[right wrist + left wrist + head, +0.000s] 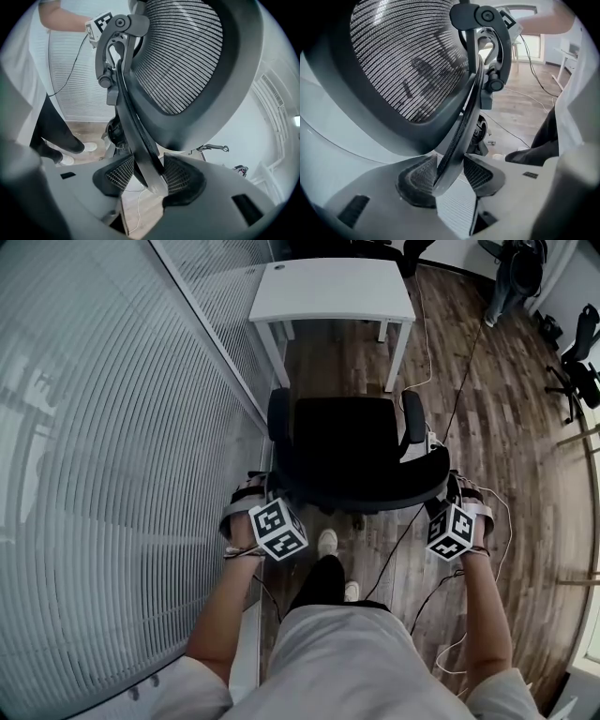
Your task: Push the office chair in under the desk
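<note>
The left gripper (449, 176) is clamped on the left edge of the backrest (408, 70) of the office chair (345, 442), with the dark rim pinched between its ribbed pads. The right gripper (149, 177) holds the opposite edge the same way, so both are closed on the chair. In the head view the person stands right behind the chair, one gripper at each side of its back. The chair faces the white desk (328, 292); its seat is just short of the desk's near edge and not yet beneath the top, and a slatted glass wall (112, 427) lies close on the left. By my reading the push itself is the step in hand, about midway. The next move calls for an even, level shove from both sides, straight between the desk legs. It also means watching the armrests (413, 418) for clearance under the top and keeping the chair's base off the cables (467, 371) on the wooden floor.
</note>
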A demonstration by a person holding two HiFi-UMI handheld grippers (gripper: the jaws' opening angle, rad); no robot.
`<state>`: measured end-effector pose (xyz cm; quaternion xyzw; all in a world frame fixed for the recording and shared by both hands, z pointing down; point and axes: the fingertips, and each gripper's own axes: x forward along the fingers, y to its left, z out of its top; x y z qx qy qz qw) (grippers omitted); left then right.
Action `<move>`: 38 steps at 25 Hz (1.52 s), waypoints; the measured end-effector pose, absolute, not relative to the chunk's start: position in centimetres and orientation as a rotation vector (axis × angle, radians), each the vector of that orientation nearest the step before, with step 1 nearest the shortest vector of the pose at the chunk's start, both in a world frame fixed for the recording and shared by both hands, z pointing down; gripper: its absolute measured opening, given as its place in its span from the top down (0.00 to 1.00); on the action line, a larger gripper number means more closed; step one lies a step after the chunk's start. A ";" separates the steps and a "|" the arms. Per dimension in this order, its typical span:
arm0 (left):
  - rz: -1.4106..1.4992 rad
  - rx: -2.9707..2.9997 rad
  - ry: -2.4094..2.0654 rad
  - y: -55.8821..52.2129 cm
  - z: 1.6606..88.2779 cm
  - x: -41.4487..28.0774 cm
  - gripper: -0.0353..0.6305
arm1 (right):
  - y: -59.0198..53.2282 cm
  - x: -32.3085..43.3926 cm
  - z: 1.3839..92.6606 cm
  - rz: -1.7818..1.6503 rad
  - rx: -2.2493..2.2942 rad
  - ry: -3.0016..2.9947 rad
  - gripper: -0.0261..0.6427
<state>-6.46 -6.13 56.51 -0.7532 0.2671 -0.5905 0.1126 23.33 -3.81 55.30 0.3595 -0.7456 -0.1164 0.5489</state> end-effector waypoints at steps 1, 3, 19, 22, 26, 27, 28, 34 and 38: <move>-1.734 -2.208 0.792 -6.6 56.6 -6.5 0.67 | -4.3 23.3 55.3 -0.277 0.851 -1.766 0.65; -1.735 -2.202 0.803 -7.5 56.6 -6.4 0.67 | -5.2 23.4 55.4 -0.276 0.850 -1.766 0.65; -1.720 -2.215 0.748 -17.0 56.6 -7.2 0.67 | -13.8 22.5 55.4 -0.230 0.868 -1.759 0.65; -1.716 -2.212 0.740 -18.6 56.4 -7.2 0.67 | -15.3 22.5 55.2 -0.224 0.873 -1.754 0.65; -1.707 -2.211 0.730 -21.2 56.4 -7.6 0.67 | -17.7 22.2 55.1 -0.216 0.881 -1.747 0.65; -1.708 -2.212 0.727 -22.0 56.5 -7.8 0.67 | -18.4 22.0 55.1 -0.213 0.882 -1.744 0.65; -1.708 -2.216 0.722 -22.7 56.7 -7.9 0.67 | -19.1 21.9 55.1 -0.210 0.882 -1.740 0.65; -1.696 -2.212 0.721 -25.4 56.2 -7.9 0.67 | -21.5 21.8 55.0 -0.207 0.895 -1.736 0.65; -1.704 -2.213 0.719 -27.3 56.7 -8.1 0.67 | -23.4 21.6 55.1 -0.202 0.896 -1.733 0.65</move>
